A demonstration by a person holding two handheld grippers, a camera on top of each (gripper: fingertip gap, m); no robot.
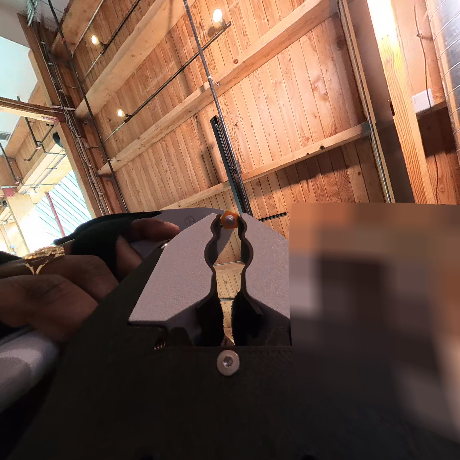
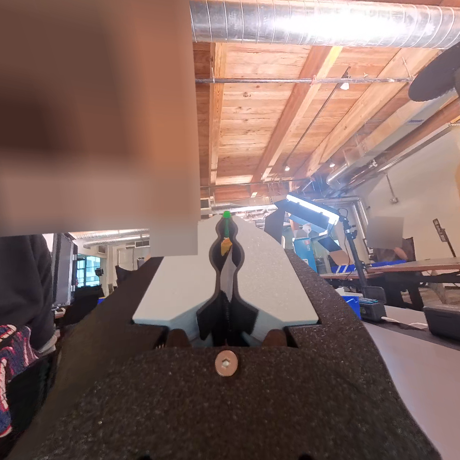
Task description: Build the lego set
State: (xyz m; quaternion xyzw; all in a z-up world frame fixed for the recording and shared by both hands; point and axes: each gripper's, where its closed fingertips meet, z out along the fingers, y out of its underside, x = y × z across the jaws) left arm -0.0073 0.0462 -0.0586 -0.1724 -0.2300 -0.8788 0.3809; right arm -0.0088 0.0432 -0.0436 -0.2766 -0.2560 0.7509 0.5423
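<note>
Both grippers are raised and tilted up toward the wooden ceiling. My left gripper [image 1: 229,218] is shut on a small orange flower-shaped lego piece [image 1: 229,219] with a grey stud at its middle, pinched at the very fingertips. My right gripper [image 2: 226,219] is shut on a thin green lego stem [image 2: 226,225] that sticks out past the fingertips; an orange piece [image 2: 225,247] shows lower in the gap between the fingers. Part of the right gripper [image 1: 189,220] and the hand that holds it [image 1: 62,278] show just left of and behind the left fingertips.
A grey table surface [image 2: 410,368] lies at lower right with black cases [image 2: 443,323] on it. A light panel on a stand [image 2: 311,211] and desks [image 2: 410,267] stand behind. A person in dark clothes [image 2: 22,286] is at left. Less than 4 cm separates the two grippers' tips.
</note>
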